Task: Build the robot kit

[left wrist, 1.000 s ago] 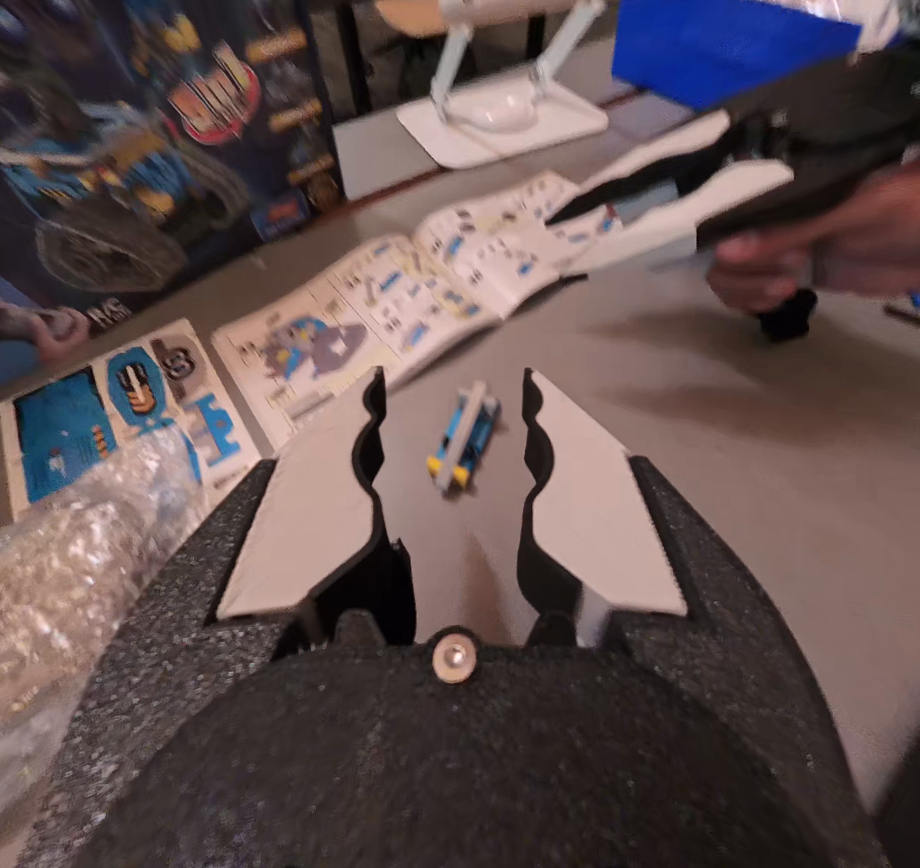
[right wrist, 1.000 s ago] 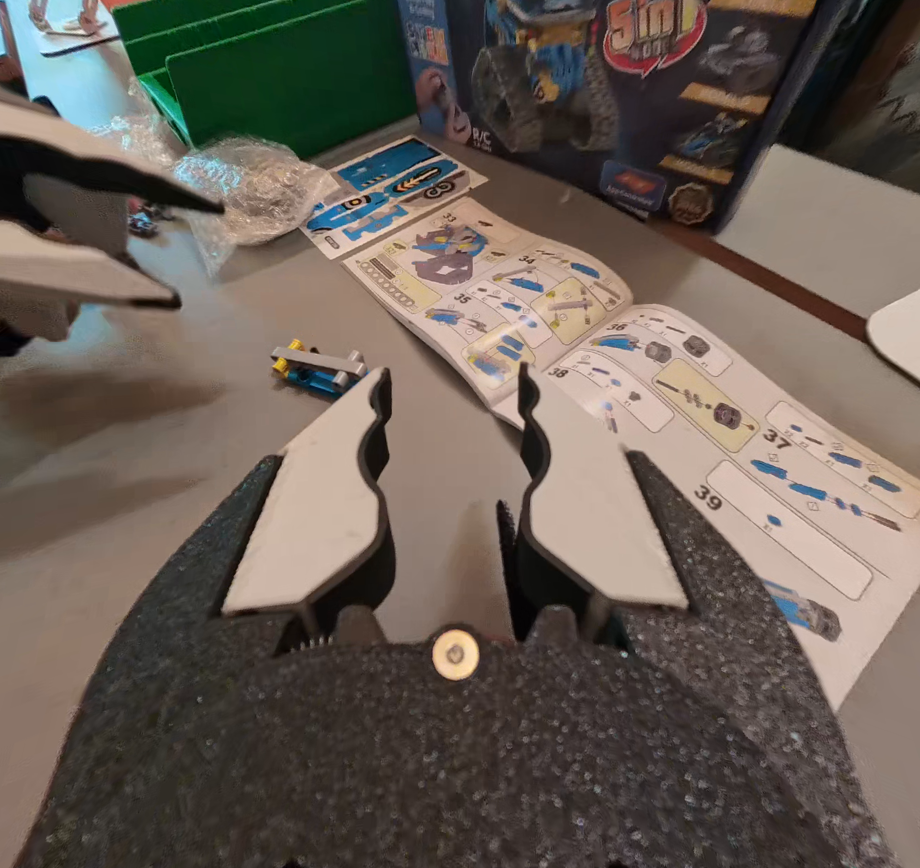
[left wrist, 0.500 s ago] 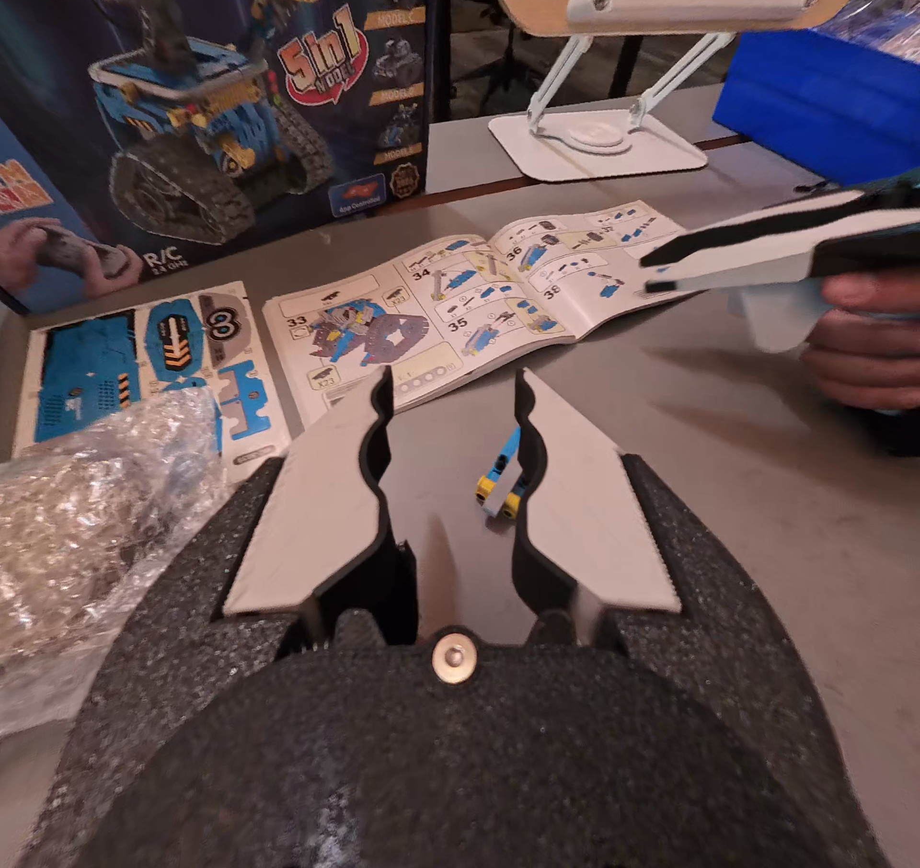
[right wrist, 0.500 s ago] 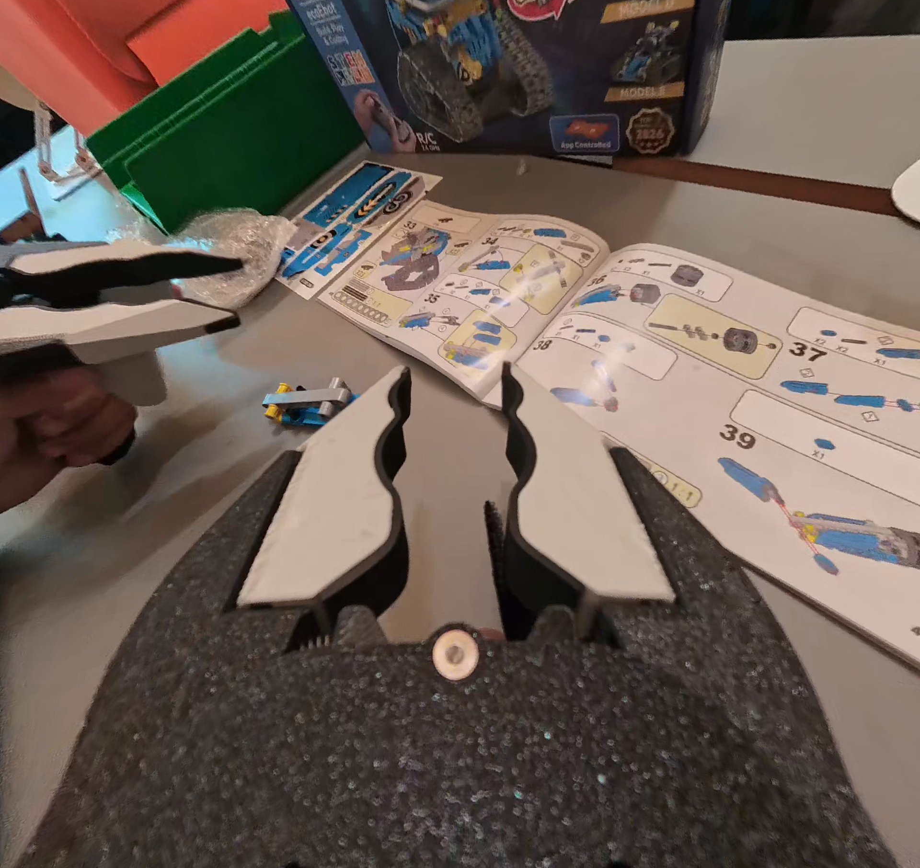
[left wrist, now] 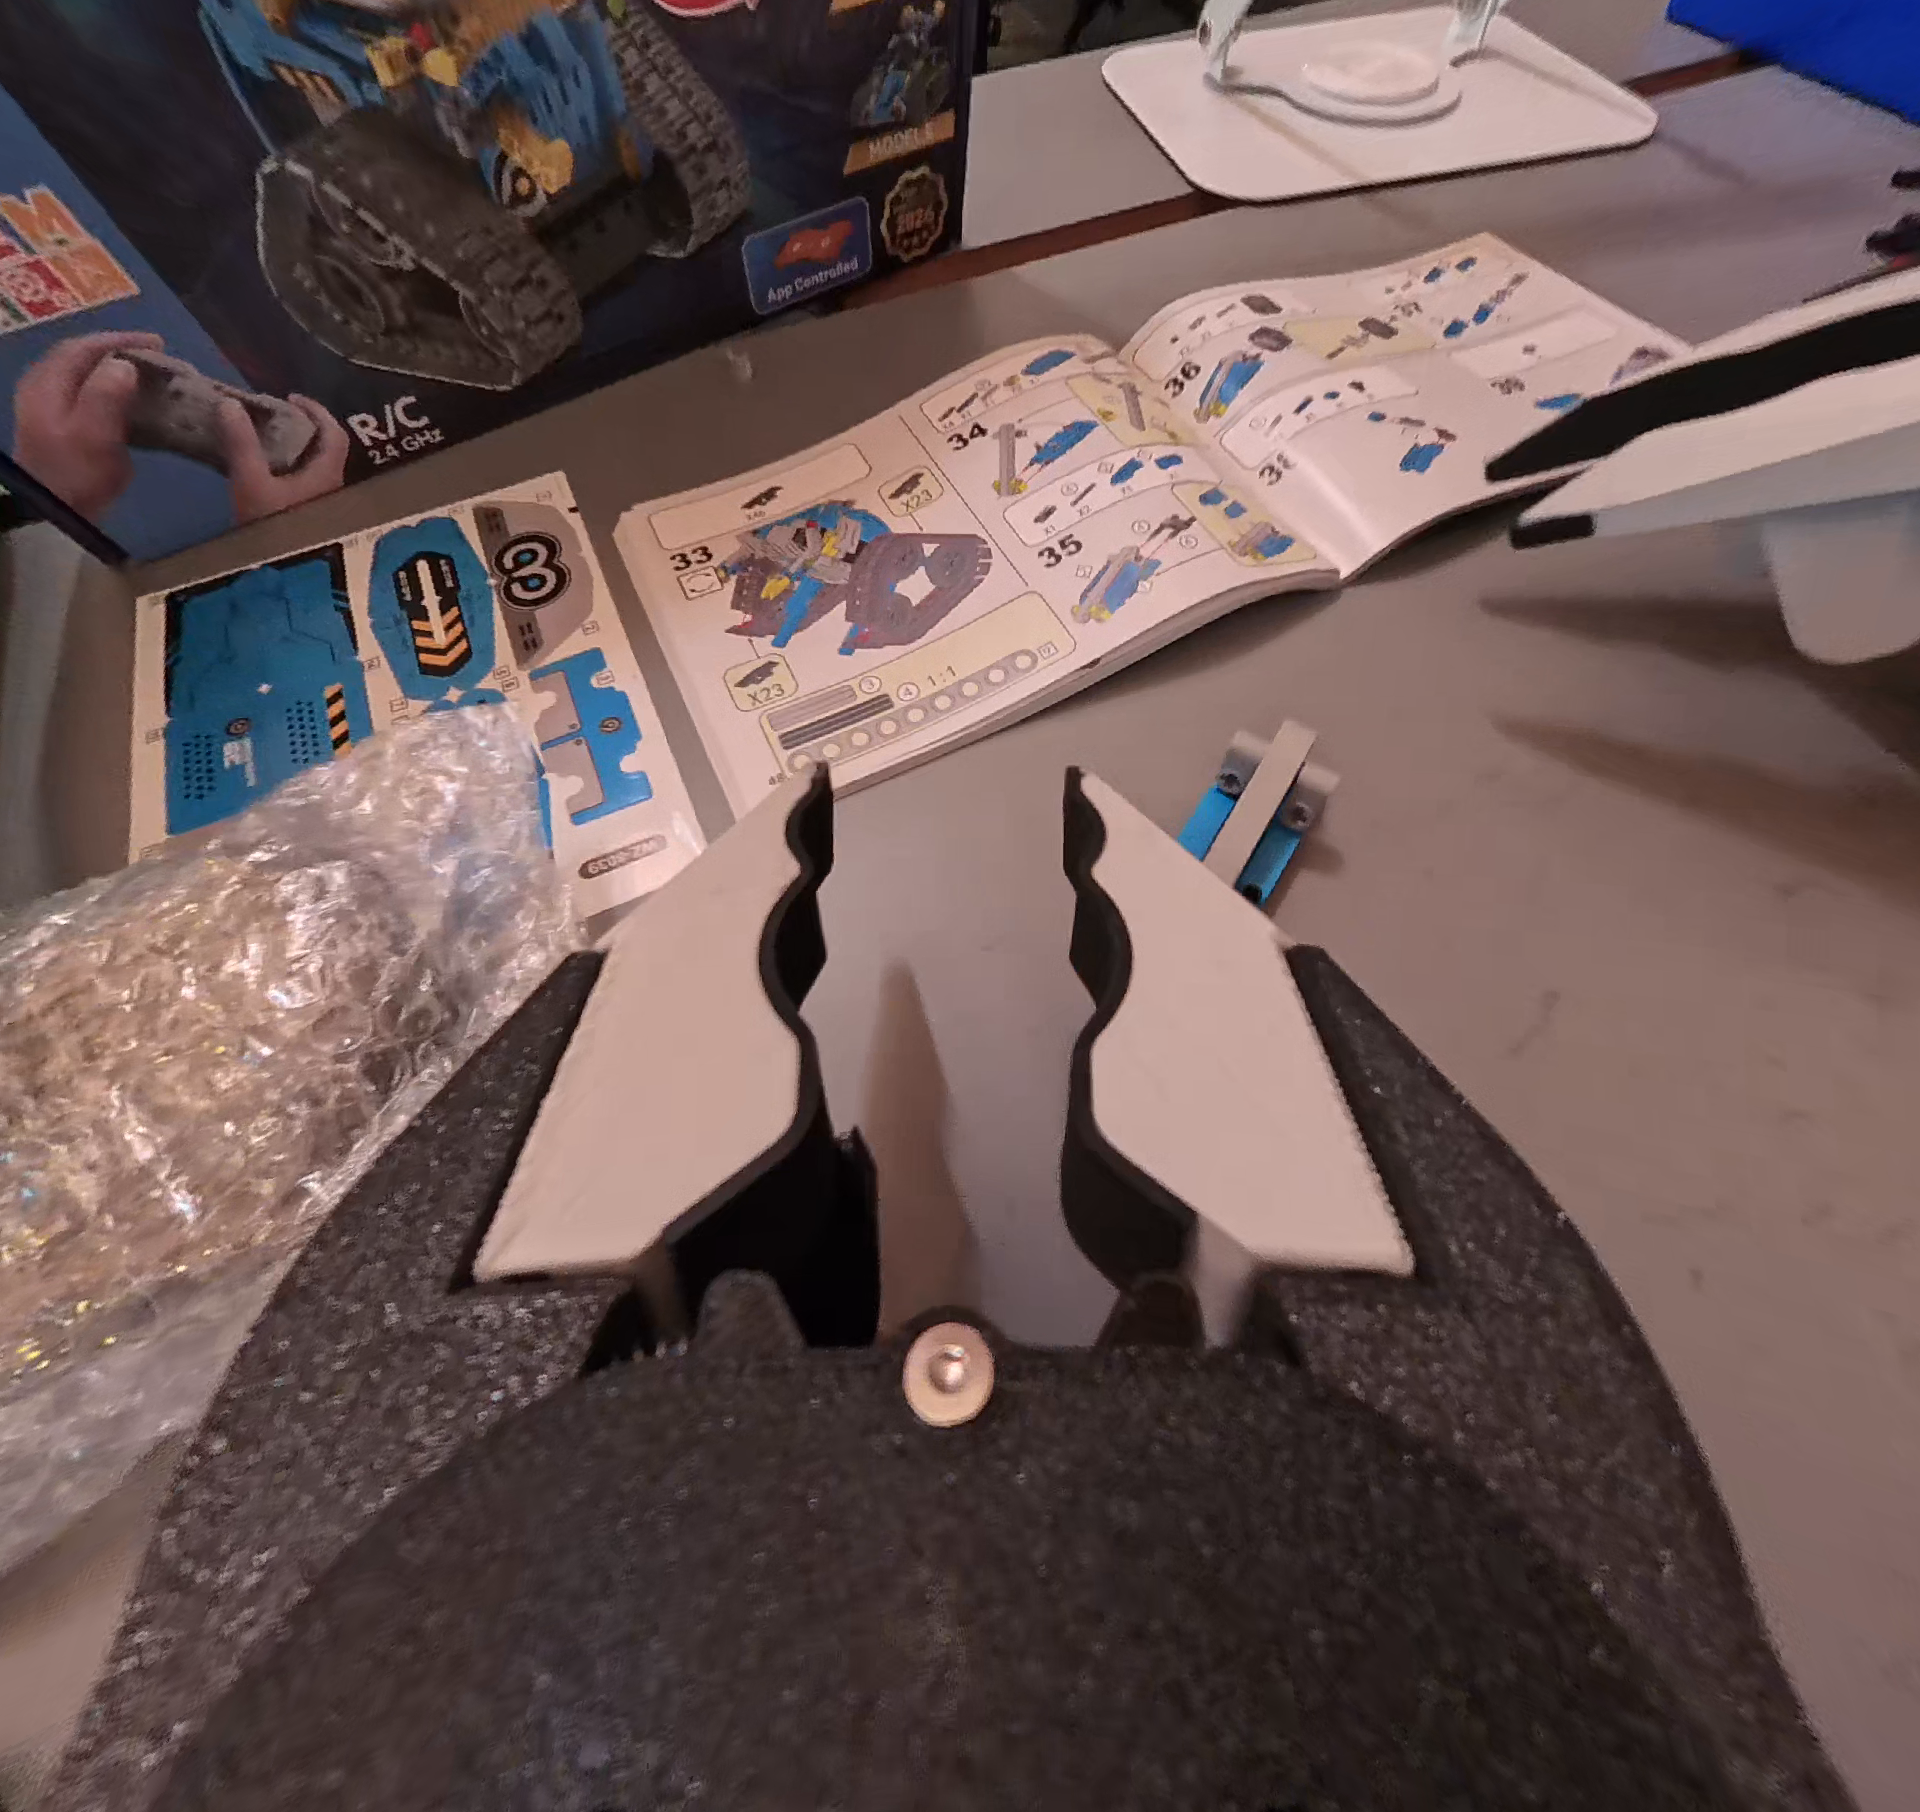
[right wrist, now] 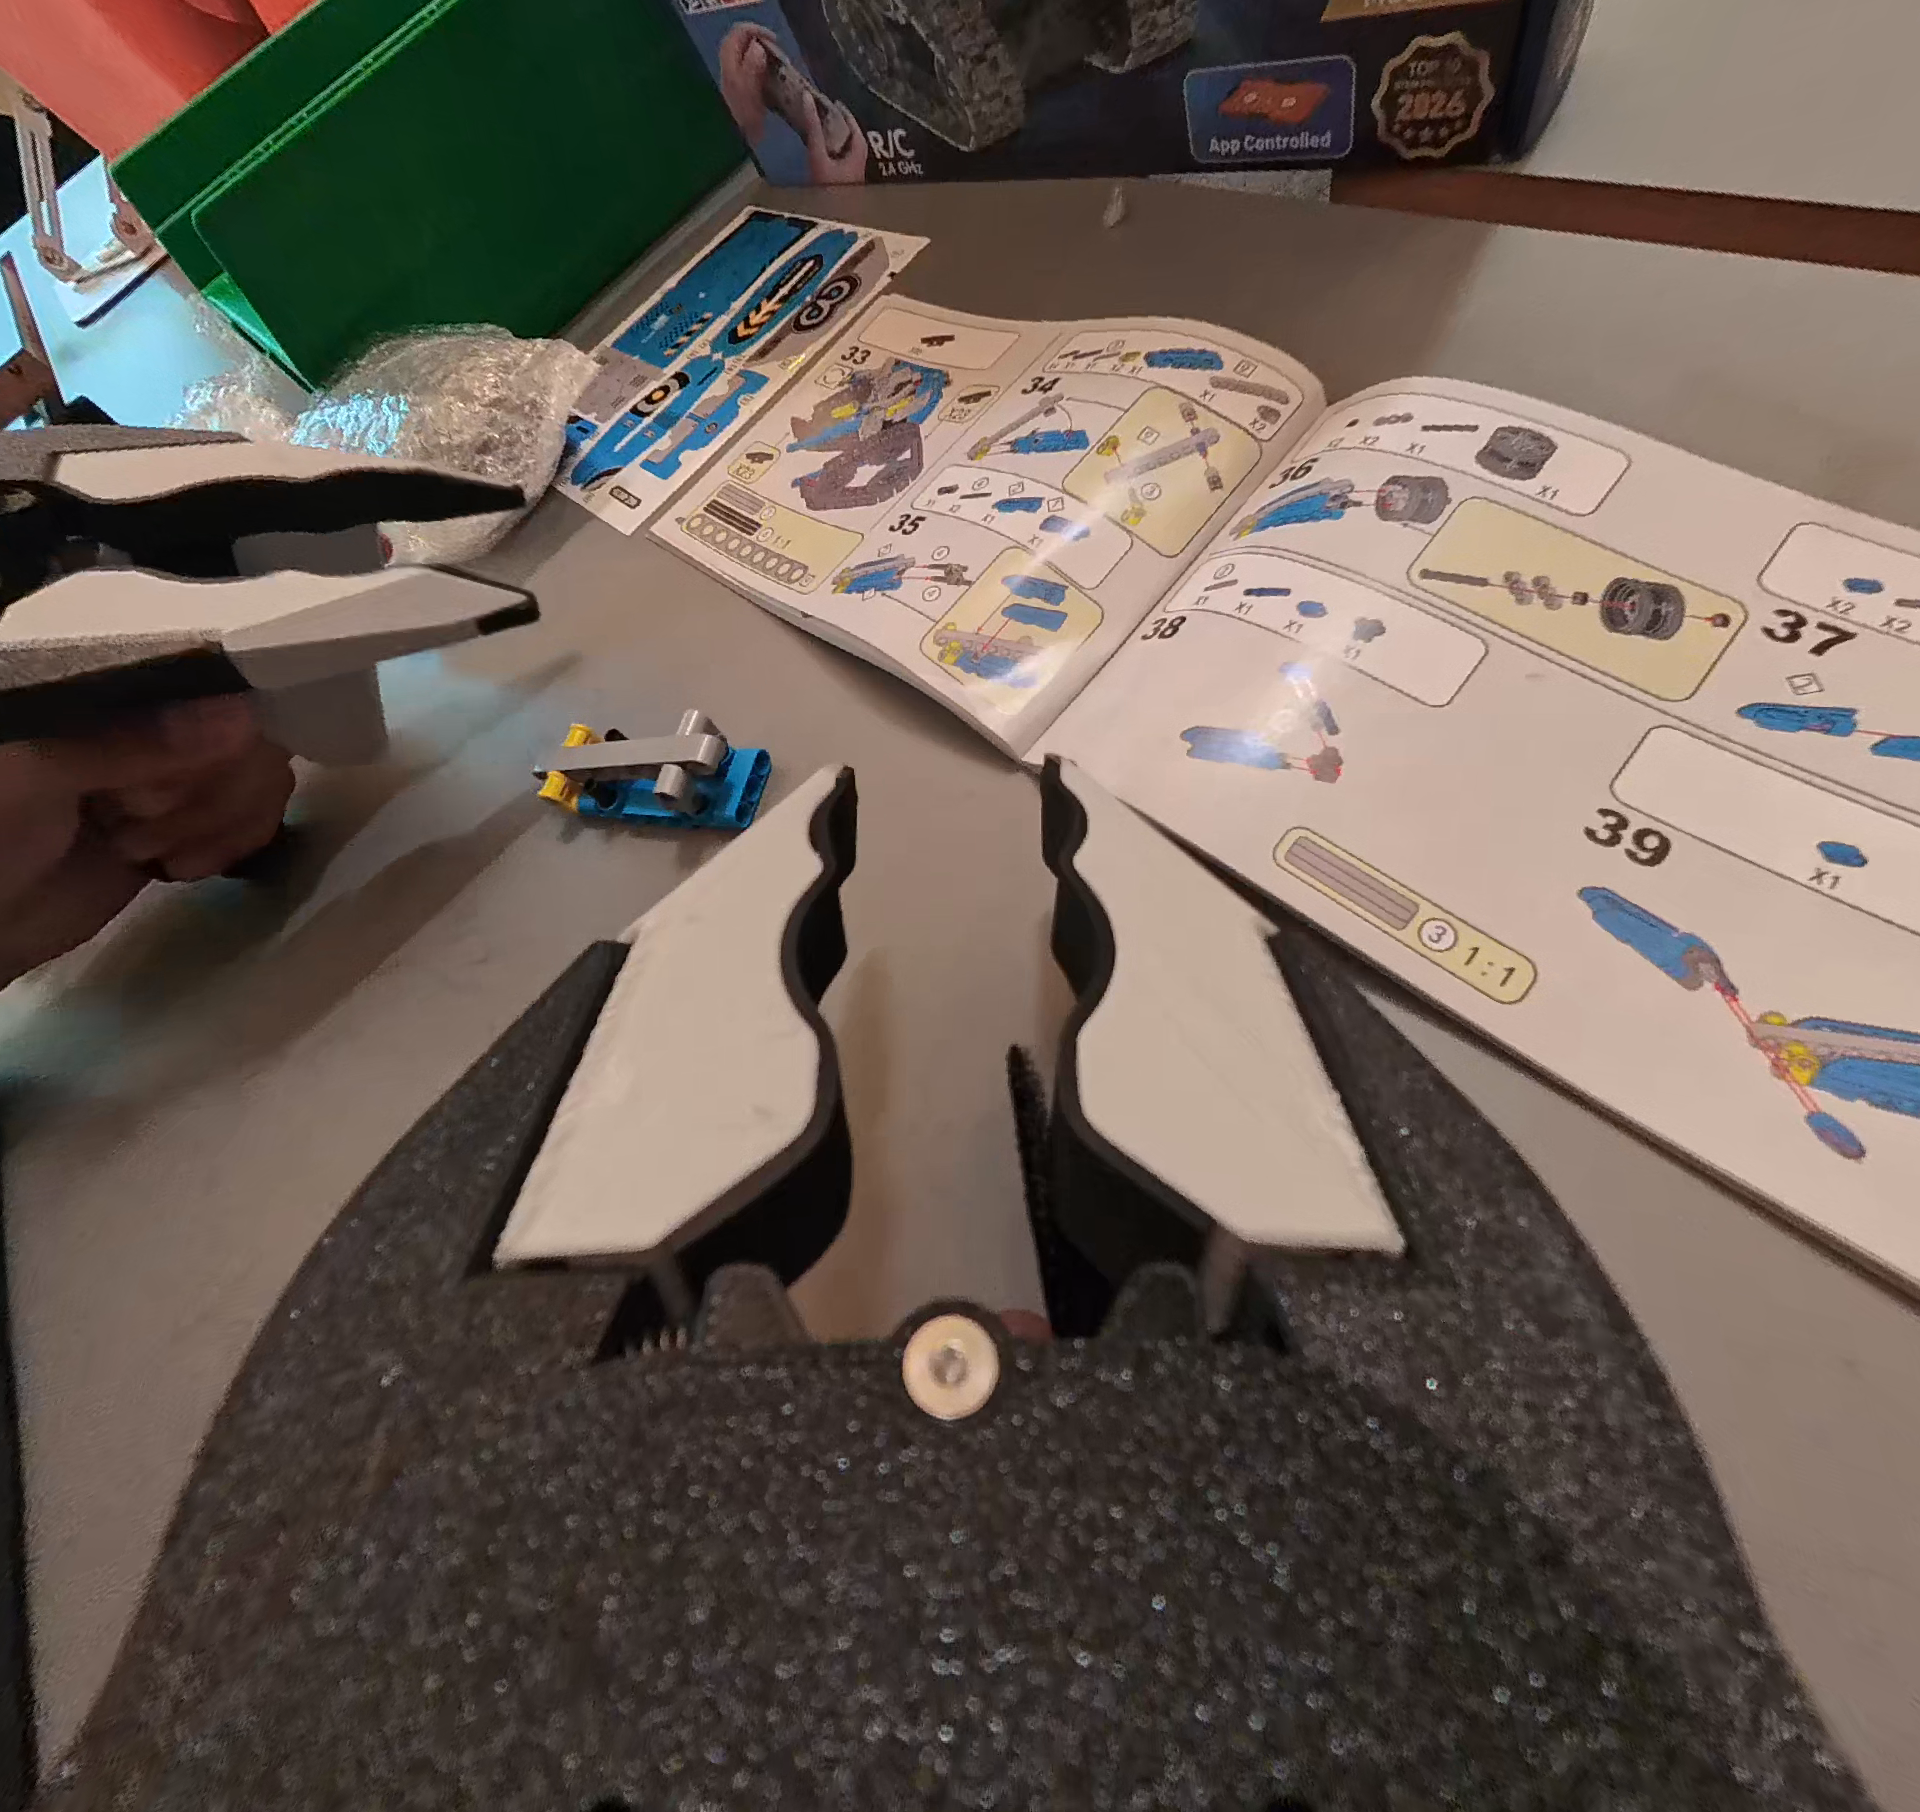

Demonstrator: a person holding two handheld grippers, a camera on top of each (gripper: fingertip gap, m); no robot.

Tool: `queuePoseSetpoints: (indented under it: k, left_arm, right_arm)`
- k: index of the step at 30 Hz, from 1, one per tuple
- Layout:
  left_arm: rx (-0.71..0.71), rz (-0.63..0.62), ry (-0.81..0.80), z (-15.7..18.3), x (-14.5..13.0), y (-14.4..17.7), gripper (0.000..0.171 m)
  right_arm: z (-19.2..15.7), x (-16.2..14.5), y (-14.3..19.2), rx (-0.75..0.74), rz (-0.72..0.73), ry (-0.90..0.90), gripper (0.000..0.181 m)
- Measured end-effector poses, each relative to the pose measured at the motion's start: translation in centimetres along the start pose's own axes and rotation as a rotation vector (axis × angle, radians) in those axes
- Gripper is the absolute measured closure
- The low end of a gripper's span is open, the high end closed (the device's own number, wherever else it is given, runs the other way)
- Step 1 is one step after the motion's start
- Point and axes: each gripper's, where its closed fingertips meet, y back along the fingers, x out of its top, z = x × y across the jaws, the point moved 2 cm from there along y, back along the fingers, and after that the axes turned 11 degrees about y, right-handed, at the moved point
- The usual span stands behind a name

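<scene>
Hovering, fingers apart and empty, left gripper (left wrist: 945, 791) and right gripper (right wrist: 948, 786) flank small blue-and-grey plastic brick assembly (right wrist: 652, 767) mid grey table (right wrist: 1299, 266); probably light, rigid, best pinched across blue beams.

toy box (left wrist: 499, 152) top cut off | brick assembly (left wrist: 1262, 812) near end hidden behind left finger | booklet (right wrist: 1351, 640) right edge cropped
</scene>
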Motion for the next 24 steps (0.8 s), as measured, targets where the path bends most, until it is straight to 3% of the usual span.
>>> queuePoseSetpoints:
  k: [3,13,16,21,24]
  left_arm:
    - [-0.009,0.040,0.043,-0.2,0.6,0.4,0.130]
    - [0.008,-0.030,-0.034,0.3,-0.6,-0.2,0.131]
    - [0.014,-0.041,-0.046,0.4,-0.8,-0.2,0.131]
    - [0.049,-0.057,-0.077,0.2,-1.1,-0.3,0.131]
    - [0.059,-0.073,-0.087,0.1,-1.4,-0.6,0.131]
  right_arm:
    - [0.0,0.1,0.3,0.001,0.010,-0.004,0.147]
    - [-0.4,-0.4,-0.1,-0.011,-0.015,-0.017,0.146]
    - [-1.0,0.3,1.2,0.009,0.020,-0.046,0.148]
    - [1.4,2.7,4.8,-0.120,0.143,-0.052,0.154]
    - [3.0,1.6,5.9,-0.129,0.173,-0.134,0.160]
